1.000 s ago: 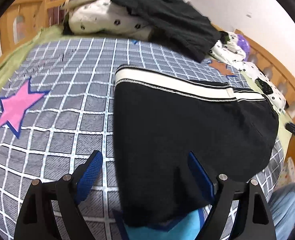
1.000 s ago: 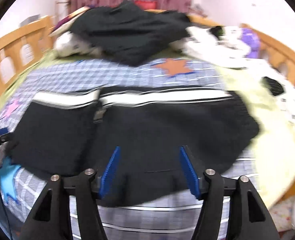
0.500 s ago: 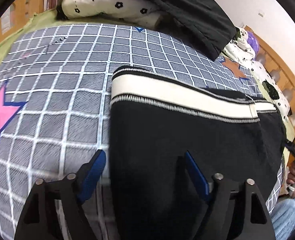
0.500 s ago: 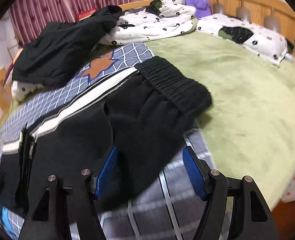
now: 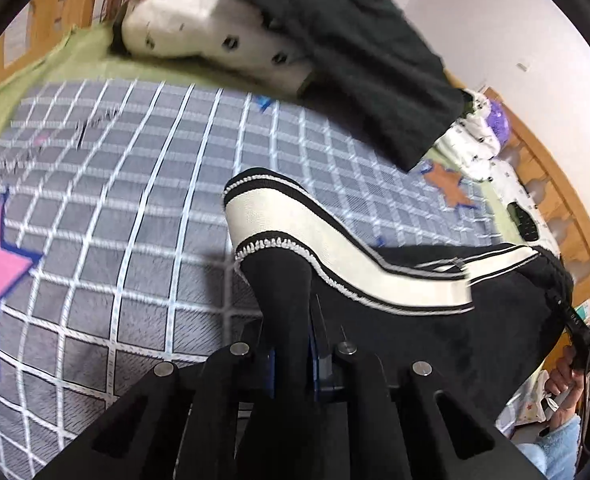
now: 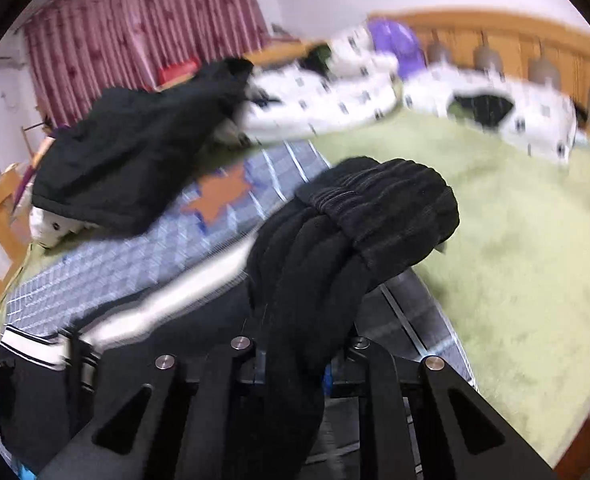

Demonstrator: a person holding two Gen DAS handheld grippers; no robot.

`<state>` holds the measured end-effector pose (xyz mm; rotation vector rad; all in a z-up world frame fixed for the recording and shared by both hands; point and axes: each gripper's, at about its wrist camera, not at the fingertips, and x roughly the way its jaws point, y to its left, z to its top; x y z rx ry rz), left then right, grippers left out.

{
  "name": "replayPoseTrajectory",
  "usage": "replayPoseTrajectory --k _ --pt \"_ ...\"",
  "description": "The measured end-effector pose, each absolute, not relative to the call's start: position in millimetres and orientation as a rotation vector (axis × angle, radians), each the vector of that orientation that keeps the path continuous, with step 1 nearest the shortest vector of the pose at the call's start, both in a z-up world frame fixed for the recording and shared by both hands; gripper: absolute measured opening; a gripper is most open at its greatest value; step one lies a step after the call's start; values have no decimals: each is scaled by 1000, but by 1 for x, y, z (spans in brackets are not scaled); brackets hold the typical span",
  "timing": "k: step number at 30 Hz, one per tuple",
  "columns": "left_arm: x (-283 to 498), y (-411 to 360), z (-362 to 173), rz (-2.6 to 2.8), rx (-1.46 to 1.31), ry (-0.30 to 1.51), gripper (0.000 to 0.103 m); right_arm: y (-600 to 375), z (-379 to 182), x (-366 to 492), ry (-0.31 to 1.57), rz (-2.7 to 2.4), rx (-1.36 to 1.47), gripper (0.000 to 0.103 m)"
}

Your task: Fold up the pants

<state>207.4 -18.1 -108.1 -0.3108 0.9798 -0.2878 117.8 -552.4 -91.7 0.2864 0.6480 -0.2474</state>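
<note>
Black pants (image 5: 415,320) with a white side stripe (image 5: 335,248) lie across the grey checked blanket (image 5: 135,220). My left gripper (image 5: 291,356) is shut on a ridge of black fabric at the pants' left end, just below the stripe, and that end is pulled up off the bed. In the right wrist view, my right gripper (image 6: 295,360) has its jaws closing on a bunch of the pants (image 6: 315,280), which is squeezed between the pads. The ribbed elastic waistband (image 6: 395,188) humps up beyond the fingers.
A black garment (image 5: 355,60) lies heaped over spotted white pillows (image 5: 199,32) at the far side. A green fleece blanket (image 6: 515,260) covers the bed to the right. The wooden bed frame (image 5: 567,208) runs along the edge. A person's hand (image 5: 567,368) shows at the lower right.
Both grippers went from open over the flat pants to shut on pinched fabric. Each end of the pants has lifted and bunched. The right view has swung toward the waistband.
</note>
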Motion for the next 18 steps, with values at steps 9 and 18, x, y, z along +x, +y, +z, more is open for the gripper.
replayPoseTrajectory --k 9,18 --pt "183 45 -31 -297 -326 842 11 -444 16 114 521 -90 213 15" --pt "169 159 -85 3 -271 934 12 -356 -61 141 700 75 154 15"
